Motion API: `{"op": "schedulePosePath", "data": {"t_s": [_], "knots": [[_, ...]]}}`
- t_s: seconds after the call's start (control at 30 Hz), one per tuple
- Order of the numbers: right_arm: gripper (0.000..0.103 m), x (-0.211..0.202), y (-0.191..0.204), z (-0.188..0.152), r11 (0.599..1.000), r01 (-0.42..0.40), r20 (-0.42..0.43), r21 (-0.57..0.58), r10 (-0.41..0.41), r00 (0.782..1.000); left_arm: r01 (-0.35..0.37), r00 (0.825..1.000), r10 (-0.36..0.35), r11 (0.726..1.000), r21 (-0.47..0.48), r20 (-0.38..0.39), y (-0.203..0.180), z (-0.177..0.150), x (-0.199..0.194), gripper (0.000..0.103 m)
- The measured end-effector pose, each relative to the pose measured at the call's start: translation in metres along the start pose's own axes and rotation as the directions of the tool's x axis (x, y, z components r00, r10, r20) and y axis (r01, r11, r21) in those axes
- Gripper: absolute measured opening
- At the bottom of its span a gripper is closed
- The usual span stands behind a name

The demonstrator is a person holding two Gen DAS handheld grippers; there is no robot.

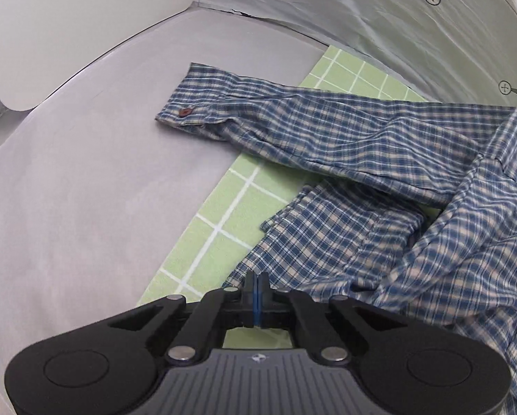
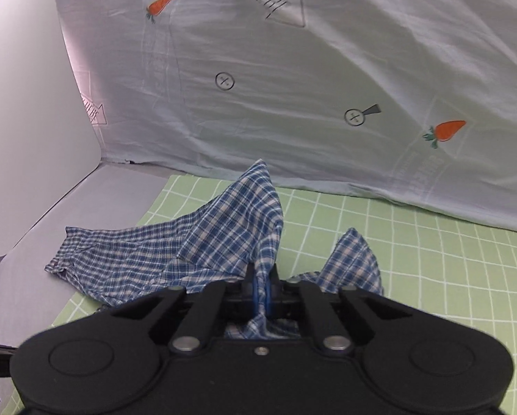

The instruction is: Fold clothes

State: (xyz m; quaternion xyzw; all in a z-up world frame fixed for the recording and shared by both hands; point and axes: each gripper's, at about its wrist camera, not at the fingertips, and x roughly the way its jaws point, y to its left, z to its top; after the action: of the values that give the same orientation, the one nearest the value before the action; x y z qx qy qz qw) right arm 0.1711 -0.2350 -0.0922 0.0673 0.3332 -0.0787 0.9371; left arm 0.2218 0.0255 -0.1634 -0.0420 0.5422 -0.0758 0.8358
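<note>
A blue and cream plaid shirt [image 1: 379, 173] lies crumpled on a green grid mat [image 1: 223, 214]. One sleeve with a brown cuff button [image 1: 185, 112] stretches left onto the grey table. My left gripper [image 1: 256, 278] is shut at the shirt's near edge; the fingers are pressed together with no cloth visible between them. My right gripper [image 2: 261, 276] is shut on a fold of the shirt [image 2: 237, 228] and holds it lifted above the mat [image 2: 431, 276], with cloth hanging on both sides of the fingers.
A pale sheet printed with carrots and arrows [image 2: 327, 86] hangs as a backdrop behind the mat. A white panel [image 2: 23, 121] stands at the left. The grey table top [image 1: 85, 190] extends left of the mat.
</note>
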Motion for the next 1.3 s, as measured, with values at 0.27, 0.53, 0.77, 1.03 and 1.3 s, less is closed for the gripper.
{"op": "schedulePosePath", "data": {"t_s": [0.27, 0.53, 0.77, 1.03, 1.3], "knots": [[0.004, -0.146, -0.077, -0.039, 0.968, 0.218, 0.201, 0.126, -0.24, 0.95, 0.055, 0.998, -0.06, 0.988, 0.146, 0.032, -0.042, -0.067, -0.059, 0.0], [0.007, -0.191, -0.174, -0.145, 0.88, 0.401, -0.164, 0.254, -0.369, 0.915, 0.049, 0.998, -0.057, 0.981, 0.187, 0.033, -0.091, -0.134, -0.101, 0.001], [0.04, -0.214, -0.22, -0.18, 0.851, 0.436, -0.251, 0.293, -0.372, 0.894, 0.054, 0.996, -0.068, 0.971, 0.234, 0.053, -0.134, -0.165, -0.124, 0.018], [0.05, -0.233, -0.248, -0.178, 0.874, 0.399, -0.181, 0.277, -0.361, 0.915, 0.092, 0.993, -0.11, 0.958, 0.27, 0.053, -0.177, -0.188, -0.128, 0.039], [0.059, -0.209, -0.276, -0.179, 0.897, 0.369, -0.227, 0.243, -0.317, 0.921, 0.087, 0.996, -0.091, 0.974, 0.207, 0.009, -0.2, -0.19, -0.095, 0.041]]}}
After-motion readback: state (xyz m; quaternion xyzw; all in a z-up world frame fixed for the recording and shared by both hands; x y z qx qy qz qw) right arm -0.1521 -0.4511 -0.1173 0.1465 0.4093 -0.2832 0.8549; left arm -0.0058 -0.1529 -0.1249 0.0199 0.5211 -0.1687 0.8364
